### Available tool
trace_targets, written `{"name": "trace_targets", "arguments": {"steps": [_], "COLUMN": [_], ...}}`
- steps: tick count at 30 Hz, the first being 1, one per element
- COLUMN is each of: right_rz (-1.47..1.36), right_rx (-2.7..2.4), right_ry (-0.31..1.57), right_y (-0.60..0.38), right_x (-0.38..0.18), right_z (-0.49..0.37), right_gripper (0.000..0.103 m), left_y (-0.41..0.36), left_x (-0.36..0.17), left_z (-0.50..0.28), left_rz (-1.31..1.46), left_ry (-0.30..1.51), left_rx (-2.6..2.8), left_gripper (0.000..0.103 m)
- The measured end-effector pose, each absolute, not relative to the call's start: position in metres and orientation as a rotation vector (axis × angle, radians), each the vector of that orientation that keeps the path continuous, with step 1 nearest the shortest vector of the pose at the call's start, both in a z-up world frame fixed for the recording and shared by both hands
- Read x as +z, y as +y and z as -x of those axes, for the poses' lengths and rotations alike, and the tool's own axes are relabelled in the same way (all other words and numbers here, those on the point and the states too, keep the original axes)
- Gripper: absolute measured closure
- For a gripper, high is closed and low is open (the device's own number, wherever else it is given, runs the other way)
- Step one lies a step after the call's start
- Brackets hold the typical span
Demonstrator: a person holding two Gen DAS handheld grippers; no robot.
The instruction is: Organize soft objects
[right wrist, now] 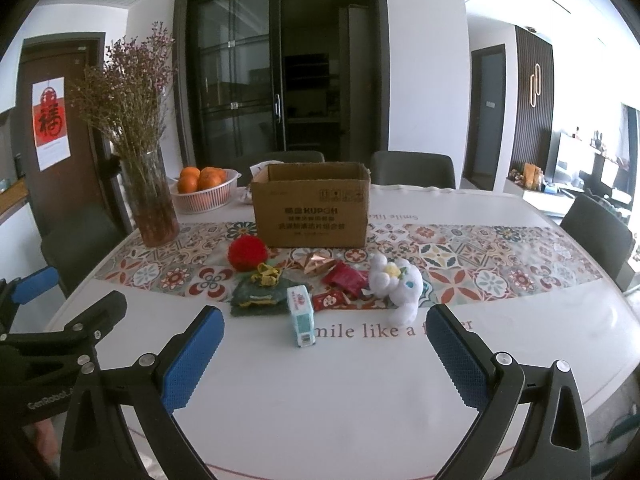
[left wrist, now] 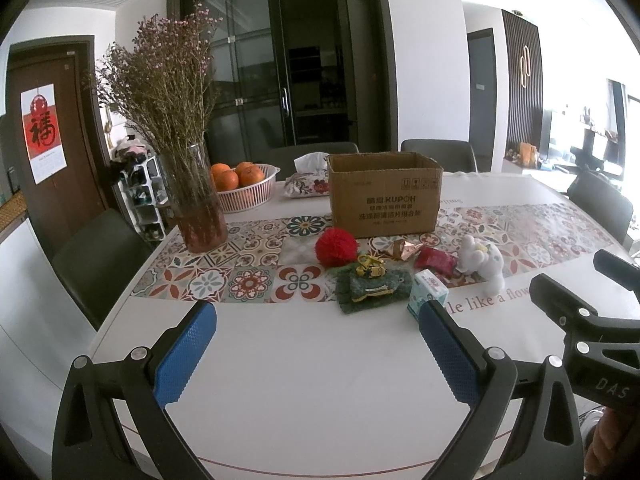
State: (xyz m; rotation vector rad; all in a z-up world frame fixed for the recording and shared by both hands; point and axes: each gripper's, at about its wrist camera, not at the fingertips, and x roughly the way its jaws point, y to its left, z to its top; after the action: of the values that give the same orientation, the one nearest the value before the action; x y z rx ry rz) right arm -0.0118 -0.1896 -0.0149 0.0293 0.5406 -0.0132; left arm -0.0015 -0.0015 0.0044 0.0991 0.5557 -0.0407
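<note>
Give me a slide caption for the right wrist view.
Open right tool faces white plush, red pompom and cardboard box.

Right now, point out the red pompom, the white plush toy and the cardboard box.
red pompom [left wrist: 336, 246], left wrist view, middle of the fuzzy ball.
white plush toy [right wrist: 394, 278], right wrist view, on its body.
cardboard box [right wrist: 312, 216], right wrist view, printed front wall.

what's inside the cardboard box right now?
Cannot tell. The cardboard box is open-topped, but both views show only its upper inner walls; the front wall hides the bottom and any contents.
</note>
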Motion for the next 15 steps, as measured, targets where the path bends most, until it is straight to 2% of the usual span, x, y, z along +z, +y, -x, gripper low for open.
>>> {"name": "trace_targets", "arguments": {"steps": [15], "right_rz": [-0.03], "right_rx": [-0.011], "right_ry": [0.541], "right_y": [-0.1894], "right_x": [-0.0147], "right_z": [0.0126], "right_gripper": [0.0], "left_y": [-0.0021], "left_x": [0.0036], "left_z": [0.0014], "left_rz": [-0.099], "left_ry": [0.557], "left_rx": [-0.041], "left_gripper": [0.0]}}
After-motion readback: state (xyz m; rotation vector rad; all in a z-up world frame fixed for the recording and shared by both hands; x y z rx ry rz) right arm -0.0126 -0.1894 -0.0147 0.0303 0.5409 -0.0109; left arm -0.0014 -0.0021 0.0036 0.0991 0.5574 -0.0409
